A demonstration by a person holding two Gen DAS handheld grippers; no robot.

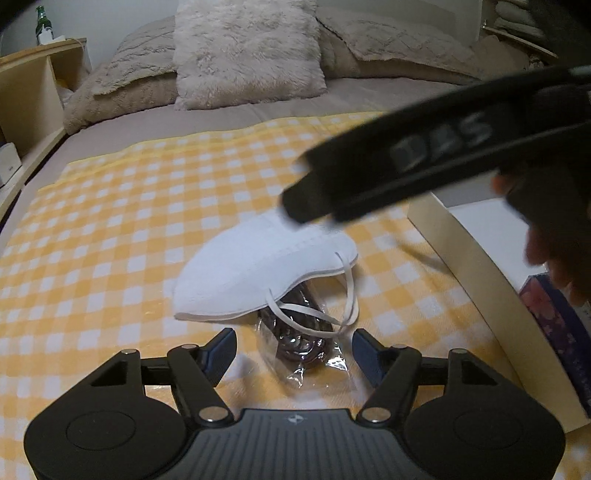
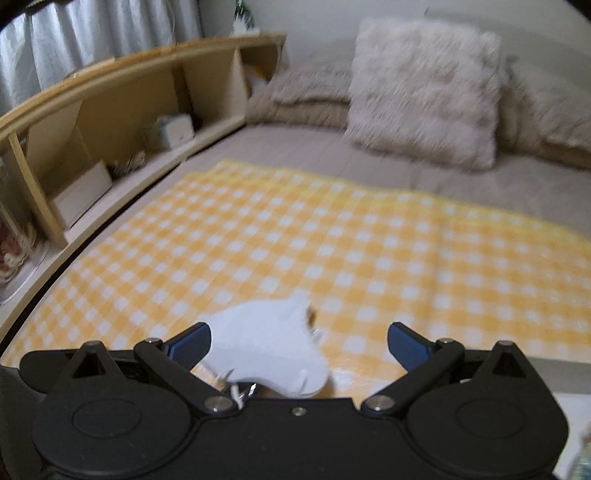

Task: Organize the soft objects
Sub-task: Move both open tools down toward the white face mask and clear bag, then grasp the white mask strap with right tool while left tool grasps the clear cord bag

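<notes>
**White mask on the checked blanket, both grippers spread apart**

At the far left, a wooden shelf unit is seen running along the bed, with a green bottle standing on its top in the left wrist view. A yellow-and-white checked blanket is spread over the grey bed, and 1 shaggy pale pillow is propped upright at the far end, with flatter beige pillows behind it.

Near the middle of the blanket a white face mask is lying, its elastic loops trailing toward the near side. It is draped partly over a clear plastic packet holding something dark. The left gripper is held just near of the packet, its fingers released and wide, with nothing between them.

In the right wrist view the right gripper is likewise spread open above the mask, not gripping it; whether the left finger touches the mask cannot be told.

At the right, a cream box is sitting on the blanket.
</notes>
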